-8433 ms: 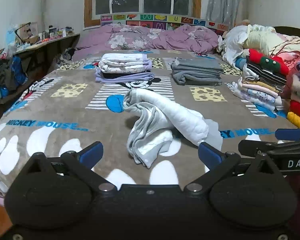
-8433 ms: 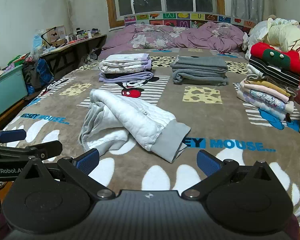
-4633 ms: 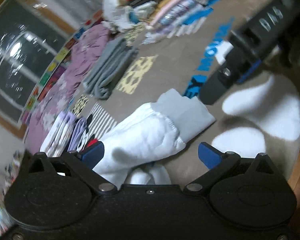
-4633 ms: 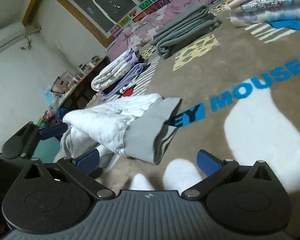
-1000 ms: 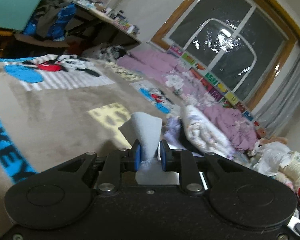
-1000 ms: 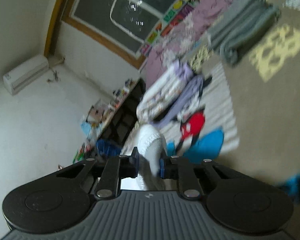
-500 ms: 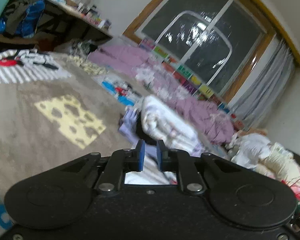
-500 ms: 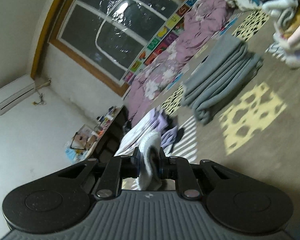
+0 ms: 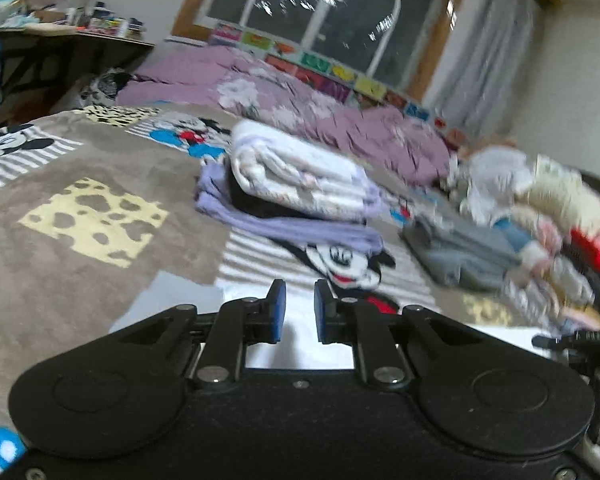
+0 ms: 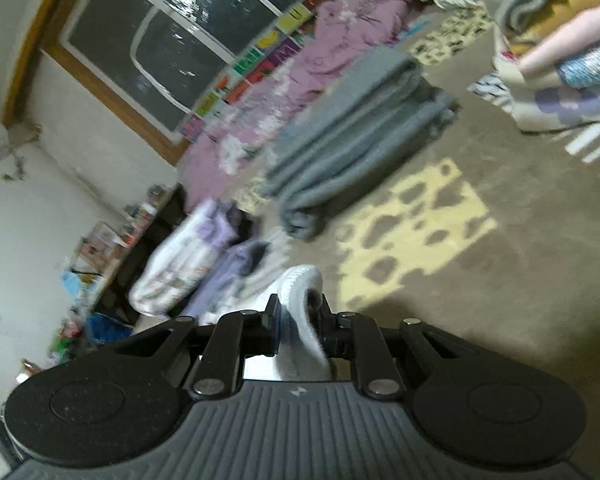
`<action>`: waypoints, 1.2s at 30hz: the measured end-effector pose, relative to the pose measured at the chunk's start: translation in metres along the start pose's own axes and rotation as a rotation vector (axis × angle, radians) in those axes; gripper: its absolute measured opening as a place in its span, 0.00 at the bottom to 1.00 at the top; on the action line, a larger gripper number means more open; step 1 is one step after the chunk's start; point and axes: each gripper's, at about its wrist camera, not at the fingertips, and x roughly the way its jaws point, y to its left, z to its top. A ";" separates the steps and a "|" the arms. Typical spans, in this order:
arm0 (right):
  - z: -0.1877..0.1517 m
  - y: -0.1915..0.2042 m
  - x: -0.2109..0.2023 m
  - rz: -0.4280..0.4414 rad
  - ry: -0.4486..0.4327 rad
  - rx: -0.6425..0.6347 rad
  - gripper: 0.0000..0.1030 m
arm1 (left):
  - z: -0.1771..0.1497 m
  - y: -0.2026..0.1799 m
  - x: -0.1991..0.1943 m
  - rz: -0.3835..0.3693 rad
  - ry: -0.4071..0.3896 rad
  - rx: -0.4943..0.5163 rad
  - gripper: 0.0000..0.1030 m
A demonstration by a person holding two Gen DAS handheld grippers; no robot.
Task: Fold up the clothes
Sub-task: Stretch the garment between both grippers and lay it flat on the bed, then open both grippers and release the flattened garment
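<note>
The white garment (image 10: 300,320) lies low on the bed (image 9: 80,280), its edge pinched in the right claw (image 10: 298,316). The left claw (image 9: 298,312) is slightly parted, holding nothing, above the cloth. Beyond sit two folded stacks: one lilac-white (image 9: 300,192), one grey (image 10: 360,136).

- Brown bed blanket (image 9: 80,300) printed with yellow spotted squares and Mickey Mouse pictures.
- White quilted garment (image 10: 300,288) with a grey cuff.
- Grey folded stack (image 10: 356,136).
- Purple floral duvet (image 9: 300,108).
- Black hand-held gripper (image 9: 296,312) with blue pads (image 9: 278,312).
</note>
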 end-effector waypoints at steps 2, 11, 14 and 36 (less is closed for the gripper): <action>0.000 -0.005 0.007 -0.039 0.020 -0.022 0.18 | -0.003 -0.003 0.004 0.006 0.022 0.025 0.15; 0.007 -0.019 0.010 -0.192 0.025 -0.136 0.44 | -0.016 -0.024 0.017 0.009 0.136 0.190 0.36; 0.010 -0.024 0.006 -0.205 0.025 -0.167 0.44 | -0.036 -0.029 0.036 0.068 0.254 0.290 0.37; -0.021 0.050 -0.015 -0.059 0.040 -0.760 0.21 | -0.019 -0.005 0.008 -0.007 0.134 0.151 0.41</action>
